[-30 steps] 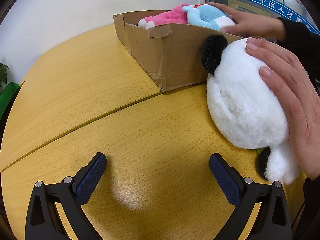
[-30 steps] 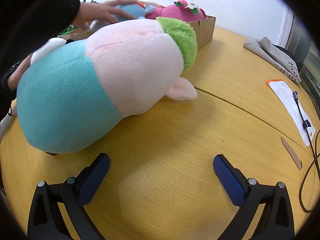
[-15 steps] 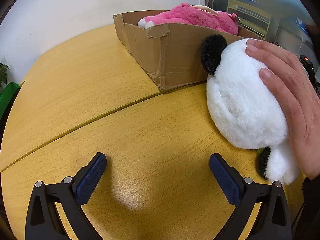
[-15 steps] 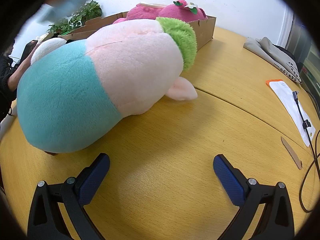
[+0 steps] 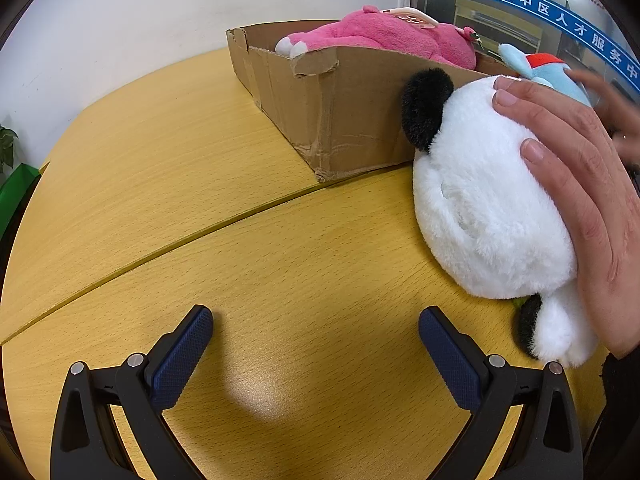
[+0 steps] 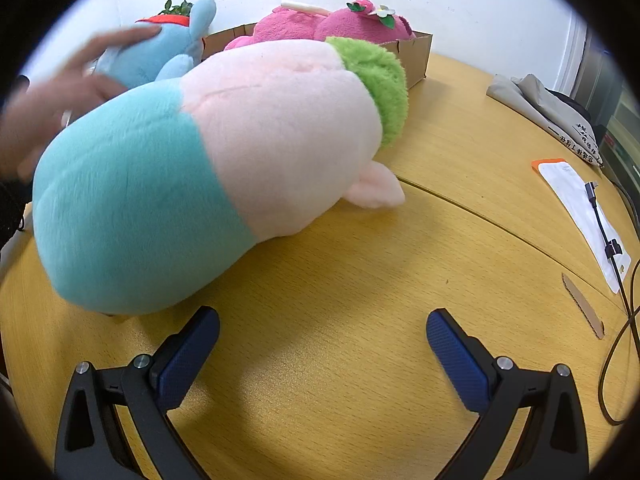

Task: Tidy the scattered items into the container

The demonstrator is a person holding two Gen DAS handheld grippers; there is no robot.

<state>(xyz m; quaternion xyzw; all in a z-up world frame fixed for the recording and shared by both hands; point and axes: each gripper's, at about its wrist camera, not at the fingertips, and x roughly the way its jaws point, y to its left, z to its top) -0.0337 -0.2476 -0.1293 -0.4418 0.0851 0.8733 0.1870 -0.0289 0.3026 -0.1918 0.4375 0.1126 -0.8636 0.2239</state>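
Note:
A cardboard box stands on the yellow wooden table and holds a pink plush; box and pink plush also show in the right wrist view. A white and black panda plush lies against the box, with a bare hand on it. A big teal, pink and green plush lies on the table in the right wrist view. Another hand holds a small blue plush, also seen in the left wrist view. My left gripper and right gripper are open and empty.
In the right wrist view a grey cloth bag, a white packet with an orange edge, a black cable and a cardboard strip lie on the table's right side. A green plant stands beyond the left edge.
The person's hand lifted the small blue plush out of the box, swept it away, and now holds it beside the box. Both grippers have stayed still.

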